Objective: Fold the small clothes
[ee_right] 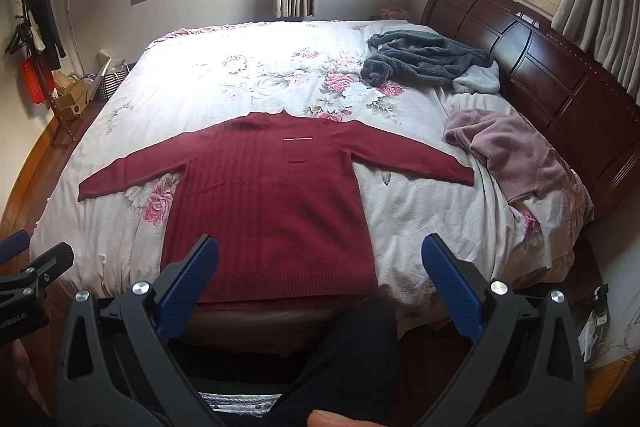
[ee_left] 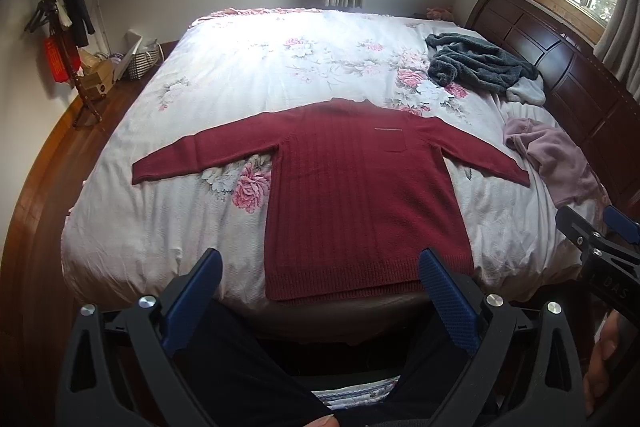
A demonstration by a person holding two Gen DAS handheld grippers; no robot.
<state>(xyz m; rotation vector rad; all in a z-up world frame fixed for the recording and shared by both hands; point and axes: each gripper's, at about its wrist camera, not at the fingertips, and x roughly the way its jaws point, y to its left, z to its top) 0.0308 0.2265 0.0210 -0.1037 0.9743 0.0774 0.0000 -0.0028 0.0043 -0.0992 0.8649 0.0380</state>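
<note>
- Left wrist view: left claw (ee_left: 320, 279), black frame with blue ribbed pads, jaws wide apart, holding nothing, poised off the near edge of the bed.
- Dark red ribbed knit sweater (ee_left: 360, 195), chest pocket up, laid flat at the middle of the near edge of the bed with flowered white quilt (ee_left: 224, 75); hem at that edge, collar toward the far edge, both sleeves spread sideways.
- Crumpled grey fleece garment (ee_left: 476, 65) near the far right corner, against the dark wooden headboard (ee_left: 560, 67); crumpled dusty-pink garment (ee_left: 556, 155) along the right edge, just beyond the sweater's cuff.
- Right claw (ee_left: 600, 239), seen at the frame's right margin; jaw state unclear here.
- Right wrist view: right claw (ee_right: 320, 275), same make, jaws wide apart, empty, also short of the near edge.
- Same sweater (ee_right: 272, 203), untouched by either claw.
- Step, by judgement: garment spread, folding not begun.
- Next move, by judgement: each claw takes a sleeve cuff and carries it inward across the chest.
</note>
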